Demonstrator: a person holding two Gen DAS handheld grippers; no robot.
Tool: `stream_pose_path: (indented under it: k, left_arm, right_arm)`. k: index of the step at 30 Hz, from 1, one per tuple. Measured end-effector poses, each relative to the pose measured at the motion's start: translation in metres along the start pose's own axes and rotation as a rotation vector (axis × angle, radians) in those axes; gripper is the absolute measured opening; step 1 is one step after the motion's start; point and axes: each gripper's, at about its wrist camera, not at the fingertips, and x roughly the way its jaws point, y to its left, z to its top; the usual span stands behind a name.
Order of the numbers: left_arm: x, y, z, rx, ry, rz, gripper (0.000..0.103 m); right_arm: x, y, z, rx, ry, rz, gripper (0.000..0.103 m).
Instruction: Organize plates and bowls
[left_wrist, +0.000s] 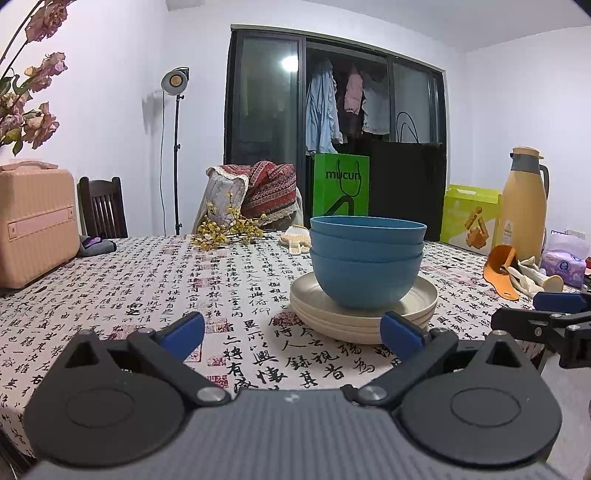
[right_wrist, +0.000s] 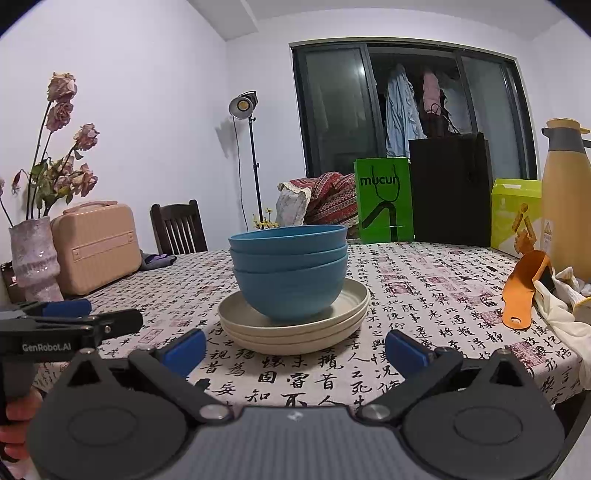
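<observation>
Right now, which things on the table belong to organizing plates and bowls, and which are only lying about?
For the job:
blue bowls, three nested
cream plates, stacked beneath them

Only lying about:
pink case
vase
green bag
yellow thermos
orange tool
white gloves
tissue pack

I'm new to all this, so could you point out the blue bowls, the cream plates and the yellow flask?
stack of blue bowls (left_wrist: 365, 284), left wrist view, bottom bowl's side.
stack of cream plates (right_wrist: 295, 338), right wrist view, front rim.
yellow thermos flask (left_wrist: 522, 206), left wrist view, body.
</observation>
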Motion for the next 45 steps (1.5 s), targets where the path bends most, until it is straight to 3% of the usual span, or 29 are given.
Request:
stream_pose_path:
  k: [45]
  left_arm:
    - [-0.0058, 0.0023, 0.0011, -0.004, -0.02, -0.01, 0.103]
  right_arm:
    - [-0.0002, 0.003, -0.0004, -0.003, 0.001, 0.006, 0.103]
